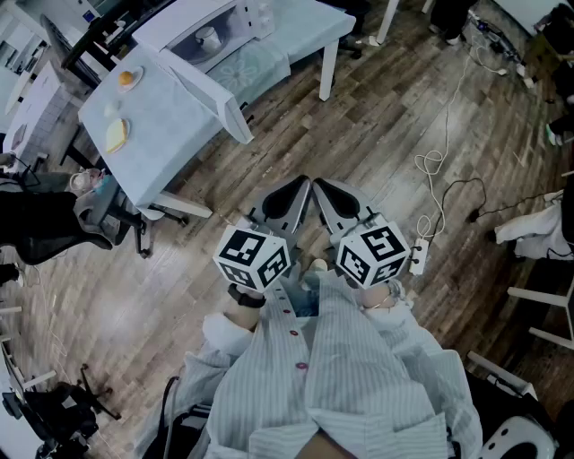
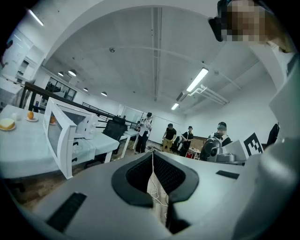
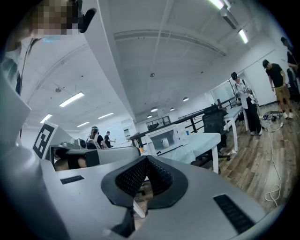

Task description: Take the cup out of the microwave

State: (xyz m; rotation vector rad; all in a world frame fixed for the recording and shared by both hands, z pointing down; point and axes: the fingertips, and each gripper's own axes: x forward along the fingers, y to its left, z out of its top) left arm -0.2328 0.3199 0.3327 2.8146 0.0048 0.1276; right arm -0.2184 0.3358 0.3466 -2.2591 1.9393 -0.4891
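Across the wooden floor [image 1: 377, 134], the microwave [image 1: 184, 16] stands open on the table [image 1: 152, 143], cup [image 1: 208, 38] inside. The left gripper [image 2: 152, 157] and right gripper [image 3: 146, 159] are clenched and empty, probably because the approach is not yet begun.

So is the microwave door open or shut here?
Open: the microwave door stands swung outward from the oven, and the cup shows inside the cavity.

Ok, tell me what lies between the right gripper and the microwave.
In the head view, only bare wood floor separates the right gripper from the microwave, whose door hangs open.
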